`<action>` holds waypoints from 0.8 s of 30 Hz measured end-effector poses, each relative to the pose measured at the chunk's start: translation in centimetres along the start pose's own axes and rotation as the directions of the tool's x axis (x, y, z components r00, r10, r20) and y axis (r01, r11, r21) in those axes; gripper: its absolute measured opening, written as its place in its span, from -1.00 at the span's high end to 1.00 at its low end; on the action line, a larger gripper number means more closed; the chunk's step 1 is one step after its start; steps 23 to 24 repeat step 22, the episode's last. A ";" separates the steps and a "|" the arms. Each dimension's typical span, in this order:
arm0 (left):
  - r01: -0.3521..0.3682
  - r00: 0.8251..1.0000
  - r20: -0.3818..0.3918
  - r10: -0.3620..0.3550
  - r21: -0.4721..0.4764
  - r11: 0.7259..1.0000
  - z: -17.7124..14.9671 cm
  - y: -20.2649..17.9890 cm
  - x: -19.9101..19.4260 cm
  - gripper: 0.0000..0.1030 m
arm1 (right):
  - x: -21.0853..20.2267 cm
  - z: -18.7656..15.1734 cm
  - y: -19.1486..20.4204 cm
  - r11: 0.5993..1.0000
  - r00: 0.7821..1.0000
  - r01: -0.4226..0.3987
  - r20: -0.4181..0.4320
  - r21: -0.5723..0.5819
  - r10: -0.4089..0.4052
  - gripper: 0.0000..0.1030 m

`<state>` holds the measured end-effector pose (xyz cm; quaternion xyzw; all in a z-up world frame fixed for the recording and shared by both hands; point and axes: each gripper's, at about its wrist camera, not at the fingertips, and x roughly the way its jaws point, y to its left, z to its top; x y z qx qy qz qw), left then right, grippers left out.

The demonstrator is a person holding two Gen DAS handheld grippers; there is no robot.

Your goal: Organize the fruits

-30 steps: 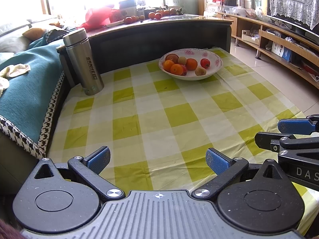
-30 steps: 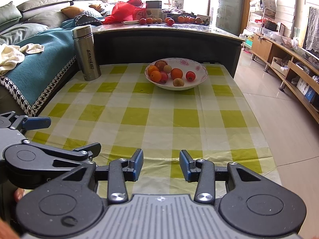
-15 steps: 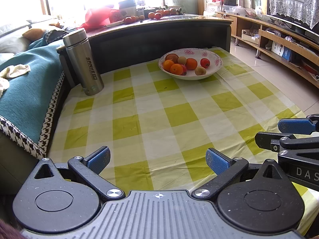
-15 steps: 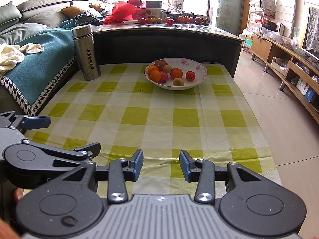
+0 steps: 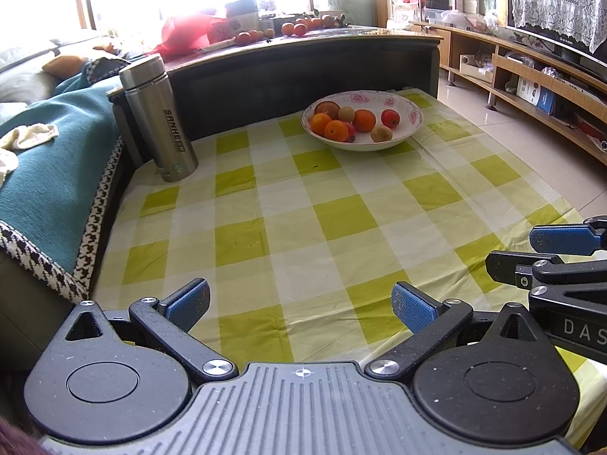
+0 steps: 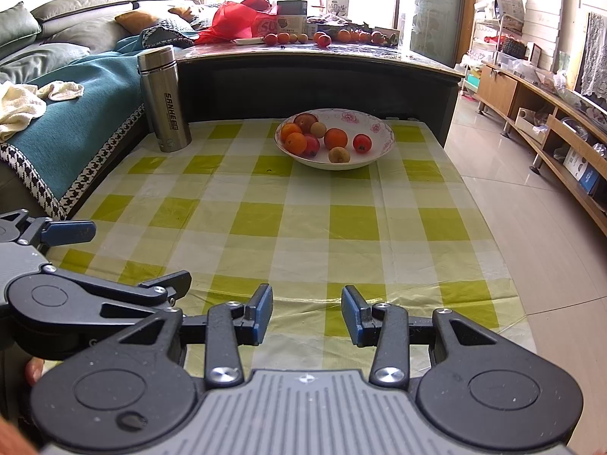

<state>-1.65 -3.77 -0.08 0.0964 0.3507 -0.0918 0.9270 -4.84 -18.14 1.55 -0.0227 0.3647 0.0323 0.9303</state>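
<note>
Left fingers (image 5: 187, 302): left gripper (image 5: 301, 305) spread wide, empty, well short of bowl (image 5: 411, 131).
Left view: fruits (image 5: 343, 119) in bowl; flask (image 5: 159, 117) left of bowl.
Right fingers (image 6: 261, 313): right gripper (image 6: 306, 314) moderately parted, empty, lined up on bowl.
Right view: more fruit (image 6: 322, 38) on counter (image 6: 341, 58) behind bowl.
Approach: my call, come in high over rim, one fruit at a time.

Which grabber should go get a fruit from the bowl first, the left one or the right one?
Probably the right gripper. Both are open, empty and far back at the near table edge, but in its own view the bowl sits almost straight ahead, while for the left gripper the bowl lies off to the right.
</note>
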 end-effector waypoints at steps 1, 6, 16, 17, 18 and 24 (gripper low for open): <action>-0.001 1.000 0.000 0.001 0.001 1.000 0.0 0.0 0.0 -0.99 | 0.0 0.0 0.0 1.000 1.000 0.000 0.000 0.000 0.000 0.11; -0.001 1.000 0.001 0.001 0.002 1.000 0.0 0.0 0.0 -0.99 | 0.1 -0.2 0.0 1.000 1.000 0.001 -0.001 0.000 -0.001 0.11; -0.009 1.000 0.003 0.009 0.011 1.000 -0.2 0.1 0.0 -0.99 | 0.1 -0.2 0.0 1.000 1.000 0.002 -0.001 0.000 -0.002 0.11; -0.009 1.000 0.003 0.009 0.011 1.000 -0.2 0.2 0.0 -0.99 | 0.1 -0.2 0.0 1.000 1.000 0.002 -0.001 0.000 -0.002 0.11; -0.009 1.000 0.003 0.009 0.011 1.000 -0.2 0.1 0.0 -0.99 | 0.1 -0.3 0.0 1.000 1.000 0.002 -0.001 0.000 -0.002 0.11; -0.013 1.000 0.007 0.013 0.010 1.000 -0.1 0.2 -0.1 -1.00 | 0.1 -0.3 0.0 1.000 1.000 0.001 0.000 0.001 -0.001 0.11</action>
